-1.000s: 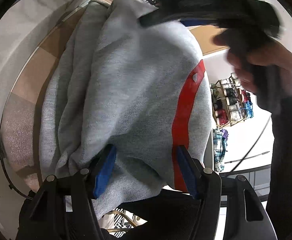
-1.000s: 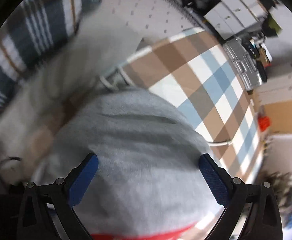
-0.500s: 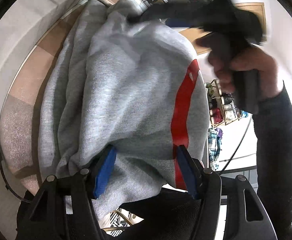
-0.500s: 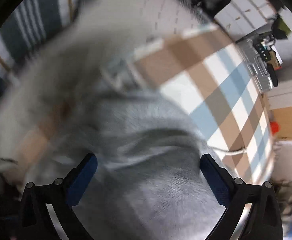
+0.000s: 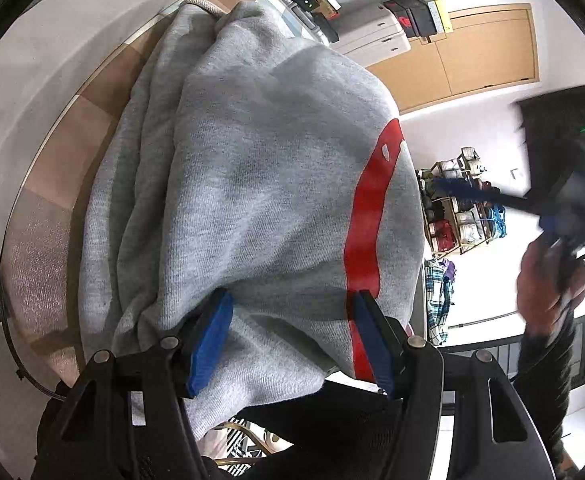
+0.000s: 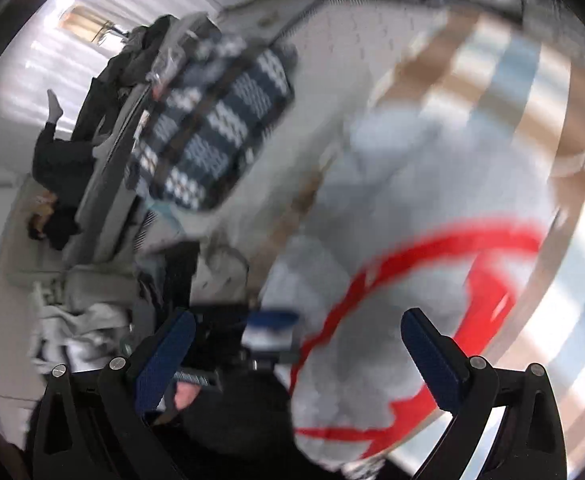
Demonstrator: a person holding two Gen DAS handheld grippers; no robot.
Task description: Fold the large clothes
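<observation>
A checked brown, white and pale blue cloth (image 5: 72, 160) is covering the work surface. A wooden door (image 5: 488, 52) is standing in the white wall, with white drawer units (image 5: 372, 36) beside it. A wooden shoe rack (image 5: 460, 208) is holding pairs of shoes. A dark blue patterned blanket (image 6: 216, 128) is lying bunched; a pale crumpled cloth (image 6: 76, 336) is lying apart from it.

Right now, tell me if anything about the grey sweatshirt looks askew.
The grey sweatshirt lies bunched and creased on the checked cloth, its near edge gathered between the left gripper pads, not flat.
</observation>
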